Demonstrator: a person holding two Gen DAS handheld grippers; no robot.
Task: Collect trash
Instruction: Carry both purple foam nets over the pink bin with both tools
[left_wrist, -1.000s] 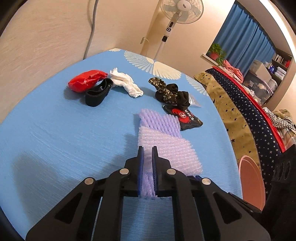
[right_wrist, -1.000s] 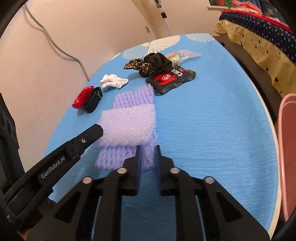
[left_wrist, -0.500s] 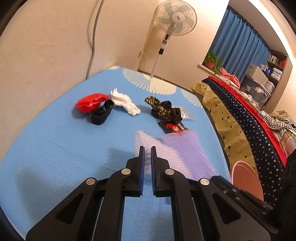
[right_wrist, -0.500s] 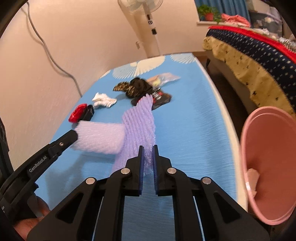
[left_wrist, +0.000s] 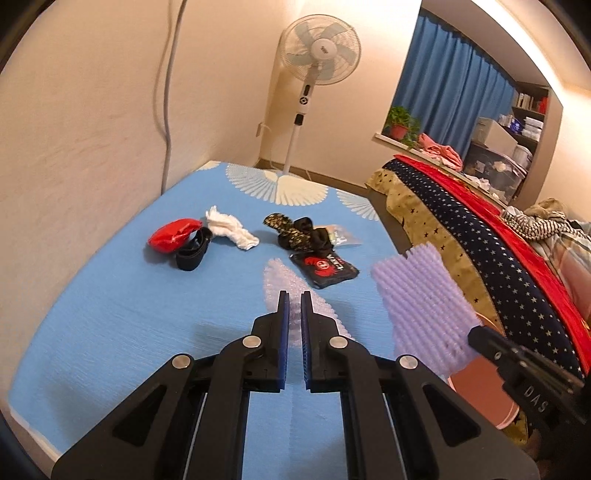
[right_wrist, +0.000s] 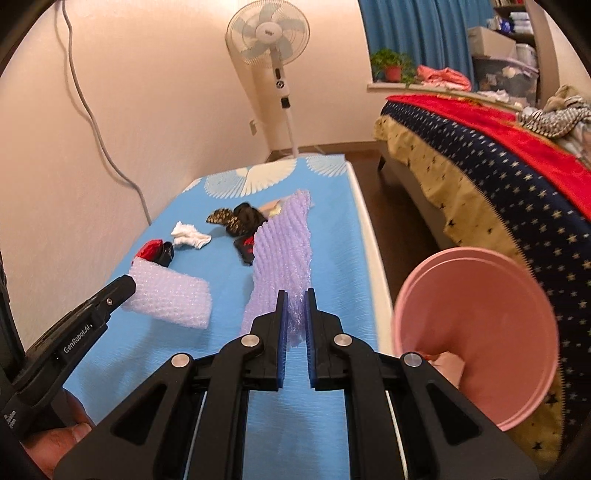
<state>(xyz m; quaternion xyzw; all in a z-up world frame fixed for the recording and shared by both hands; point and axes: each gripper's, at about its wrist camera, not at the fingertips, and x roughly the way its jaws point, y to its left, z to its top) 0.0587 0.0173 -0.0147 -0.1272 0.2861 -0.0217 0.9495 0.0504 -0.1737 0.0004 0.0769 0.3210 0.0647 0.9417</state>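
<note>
1. right gripper (right_wrist: 294, 325) is clamped on the near end of a long lilac foam net sleeve (right_wrist: 284, 243), which now hangs lifted off the blue patterned tablecloth (right_wrist: 332, 229); a second ago it lay flat there under the other piece.
2. left gripper (left_wrist: 292, 325) is pinched shut on a pale lilac bubble-wrap sheet (right_wrist: 170, 299), also raised clear of the cloth, to the left of the sleeve.
3. so the two pieces that were stacked have come apart, one per tool. i judge both are ready to go to the bin, and the sleeve is the nearer of the two.
4. pink round plastic bin (right_wrist: 476, 332) sits to the right, below the table edge, beside the star-patterned bed. its mouth faces me and some crumpled pale scrap lies at the bottom; i can't tell what else is in it.
5. left on the far cloth: a red crumpled plastic wrapper (left_wrist: 173, 234) touching a black band (left_wrist: 192, 251), a white crumpled tissue (left_wrist: 231, 227), a black and gold fabric bundle (left_wrist: 299, 232), and a black snack packet with red print (left_wrist: 325, 267).
</note>
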